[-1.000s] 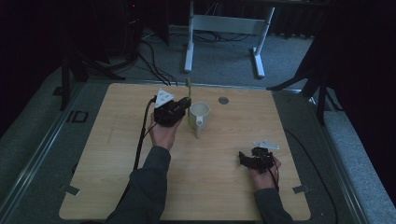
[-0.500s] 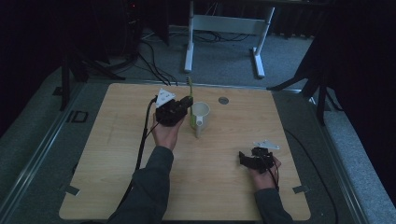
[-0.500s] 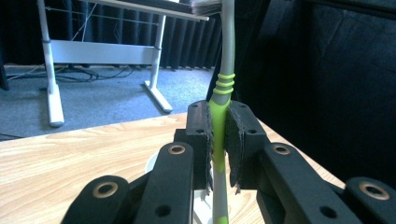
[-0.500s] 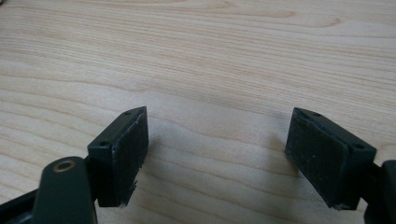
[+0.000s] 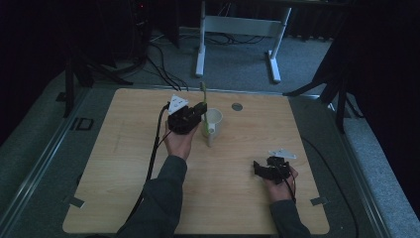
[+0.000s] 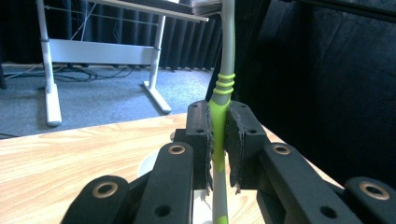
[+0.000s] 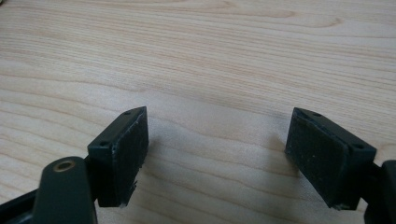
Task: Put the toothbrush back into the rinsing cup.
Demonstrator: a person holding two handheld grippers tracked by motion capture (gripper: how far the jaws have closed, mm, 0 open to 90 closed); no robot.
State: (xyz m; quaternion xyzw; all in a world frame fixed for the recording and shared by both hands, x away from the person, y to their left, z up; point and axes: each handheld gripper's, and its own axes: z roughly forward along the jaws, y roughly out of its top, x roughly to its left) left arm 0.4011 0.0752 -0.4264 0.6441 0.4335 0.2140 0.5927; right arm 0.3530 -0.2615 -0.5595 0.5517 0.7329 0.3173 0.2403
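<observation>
My left gripper (image 5: 200, 113) is shut on a green and grey toothbrush (image 5: 203, 101) and holds it upright, bristles at the top. In the left gripper view the pads (image 6: 201, 135) press on the green handle of the toothbrush (image 6: 219, 112) from both sides. A white mug (image 5: 215, 120) stands on the wooden table (image 5: 124, 163), right beside the brush's lower end; I cannot tell whether that end is inside it. Part of the mug's rim (image 6: 145, 164) shows under the jaws. My right gripper (image 5: 258, 168) rests low at the table's near right, open, with bare wood between its pads (image 7: 122, 149).
A small round grey disc (image 5: 236, 106) lies on the table behind the mug. A white desk frame (image 5: 237, 26) and cables (image 5: 163, 69) are on the floor beyond the far edge. A black cable (image 5: 157, 144) trails from the left gripper along the forearm.
</observation>
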